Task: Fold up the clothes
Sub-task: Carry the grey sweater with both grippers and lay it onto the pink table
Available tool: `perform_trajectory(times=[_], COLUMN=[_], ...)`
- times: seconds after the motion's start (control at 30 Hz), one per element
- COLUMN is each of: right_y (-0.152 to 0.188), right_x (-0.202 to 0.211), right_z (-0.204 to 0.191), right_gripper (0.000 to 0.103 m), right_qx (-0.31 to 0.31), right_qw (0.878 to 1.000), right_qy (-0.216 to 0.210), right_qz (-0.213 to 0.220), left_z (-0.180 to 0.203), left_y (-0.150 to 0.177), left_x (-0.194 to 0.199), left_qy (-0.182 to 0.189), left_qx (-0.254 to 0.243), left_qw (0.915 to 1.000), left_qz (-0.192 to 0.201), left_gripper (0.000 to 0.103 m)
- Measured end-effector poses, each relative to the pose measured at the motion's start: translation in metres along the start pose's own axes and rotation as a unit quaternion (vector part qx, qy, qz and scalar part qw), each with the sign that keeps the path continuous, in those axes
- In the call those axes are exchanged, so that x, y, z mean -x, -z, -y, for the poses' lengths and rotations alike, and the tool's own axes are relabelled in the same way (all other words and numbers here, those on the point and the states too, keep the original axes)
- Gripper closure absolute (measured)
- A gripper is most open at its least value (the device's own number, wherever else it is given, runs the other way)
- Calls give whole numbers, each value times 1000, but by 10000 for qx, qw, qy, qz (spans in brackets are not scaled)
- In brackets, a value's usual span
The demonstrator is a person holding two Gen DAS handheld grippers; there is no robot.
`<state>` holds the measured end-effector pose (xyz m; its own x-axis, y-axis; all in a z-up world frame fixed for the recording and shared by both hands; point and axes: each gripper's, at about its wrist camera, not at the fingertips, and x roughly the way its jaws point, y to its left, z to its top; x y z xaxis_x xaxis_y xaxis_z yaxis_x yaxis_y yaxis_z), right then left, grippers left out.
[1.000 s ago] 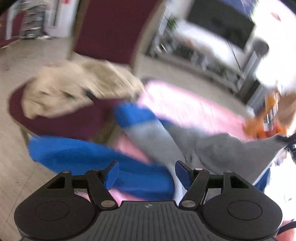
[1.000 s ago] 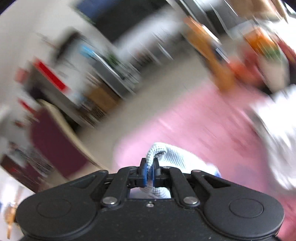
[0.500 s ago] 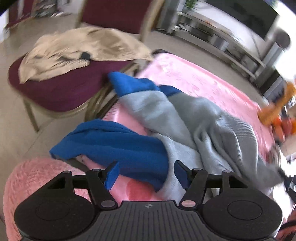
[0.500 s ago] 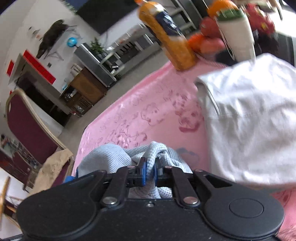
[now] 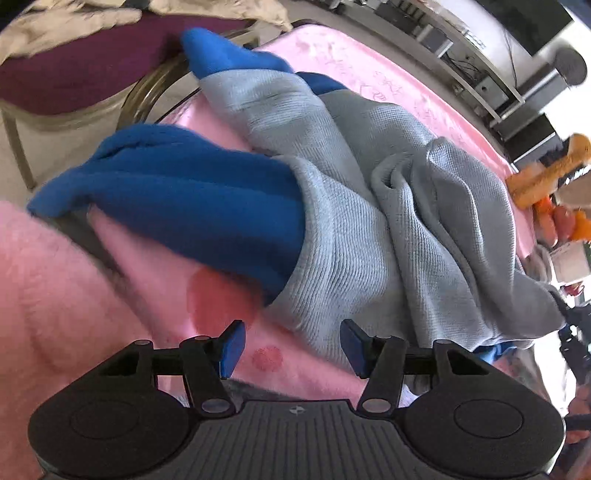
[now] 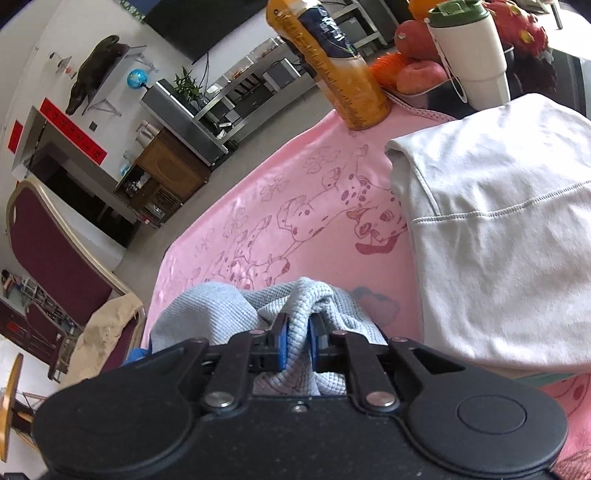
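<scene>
The left tool (image 5: 291,345) hangs with its blue pads (image 5: 232,347) spread wide, nothing between them, just above the near hem of a grey knit sweater (image 5: 369,229). The right tool (image 6: 295,341) is pinched tight on a bunched fold of that sweater (image 6: 236,314), lifting it a little off the cloth.

The sweater lies crumpled across the near-left part of the desk, covered by a pink cloth printed with spotted dogs (image 6: 295,221). One blue cuff (image 5: 192,195) droops over the desk's left edge, and the other blue cuff (image 5: 221,59) reaches toward a maroon chair (image 5: 74,70) that stands just beside that edge, with a beige garment (image 5: 74,18) heaped on it. A fuzzy pink sleeve (image 5: 48,295) fills the lower left of the left wrist view.

To the right, a folded white garment (image 6: 498,240) takes up much of the desk, near the held fold. Bare pink cloth lies open between the two, running back to an orange bottle (image 6: 343,74), a white cup with a green lid (image 6: 469,55) and fruit (image 6: 413,55) at the far edge.
</scene>
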<state>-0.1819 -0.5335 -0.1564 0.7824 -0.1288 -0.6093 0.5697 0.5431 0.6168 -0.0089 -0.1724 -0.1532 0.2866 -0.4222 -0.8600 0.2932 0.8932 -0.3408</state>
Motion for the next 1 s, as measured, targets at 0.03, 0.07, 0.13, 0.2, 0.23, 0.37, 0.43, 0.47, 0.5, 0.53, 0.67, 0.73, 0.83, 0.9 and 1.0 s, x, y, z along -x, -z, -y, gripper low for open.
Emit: perform_trajectory(times=[0.03, 0.07, 0.13, 0.2, 0.23, 0.37, 0.43, 0.47, 0.5, 0.53, 0.67, 0.73, 0.83, 0.9, 1.0], right_y=[0, 0, 1, 1, 1, 1, 0, 0, 0, -1, -1, 0, 1, 6, 17], right_x=[0, -1, -2, -3, -3, -3, -3, -3, -3, -4, -6, -8, -13, -21, -33], right_z=[0, -1, -2, -3, -2, 2, 3, 5, 6, 7, 22, 33, 49, 53, 44], right_gripper=[90, 89, 88, 87, 87, 85, 79, 73, 69, 62, 39, 35, 27, 25, 17], right_qx=[15, 31, 62, 91, 70, -19, -65, -108, -151, -196, -801, -1216, -1831, -2059, -1892], right_qw=[10000, 10000, 10000, 9999, 10000, 10000, 10000, 9999, 9998, 9997, 9950, 9883, 9733, 9617, 9518], right_qy=[7, 13, 27, 40, 39, 18, 4, -24, -52, -81, -481, -727, -1093, -1306, -1385], right_qz=[-4, -9, -18, -27, -31, -43, -49, -72, -95, -119, -365, -558, -847, -1256, -1979], left_z=[3, 7, 13, 17, 18, 29, 32, 31, 30, 28, 13, 3, -13, -25, -41], left_y=[-2, -3, -6, -9, -9, -2, 2, 2, 0, -2, -21, -33, -50, -59, -65], left_x=[-2, -3, -7, -16, -21, -26, -22, -18, -12, -7, 35, 58, 89, 108, 122], left_qy=[-38, -69, -146, -265, -308, -581, -713, -666, -602, -537, -149, 56, 240, 236, -34], left_qx=[-113, -232, -492, -685, -701, -1098, -1286, -1242, -1163, -1084, -616, -324, 130, 426, 671], left_qw=[9999, 9996, 9983, 9970, 9970, 9922, 9890, 9899, 9912, 9924, 9961, 9958, 9923, 9884, 9839], left_qz=[69, 149, 262, 226, 130, 66, 132, 163, 200, 237, 613, 856, 1208, 1436, 1655], left_gripper=[47, 45, 42, 45, 47, 71, 80, 83, 85, 85, 86, 87, 88, 88, 88])
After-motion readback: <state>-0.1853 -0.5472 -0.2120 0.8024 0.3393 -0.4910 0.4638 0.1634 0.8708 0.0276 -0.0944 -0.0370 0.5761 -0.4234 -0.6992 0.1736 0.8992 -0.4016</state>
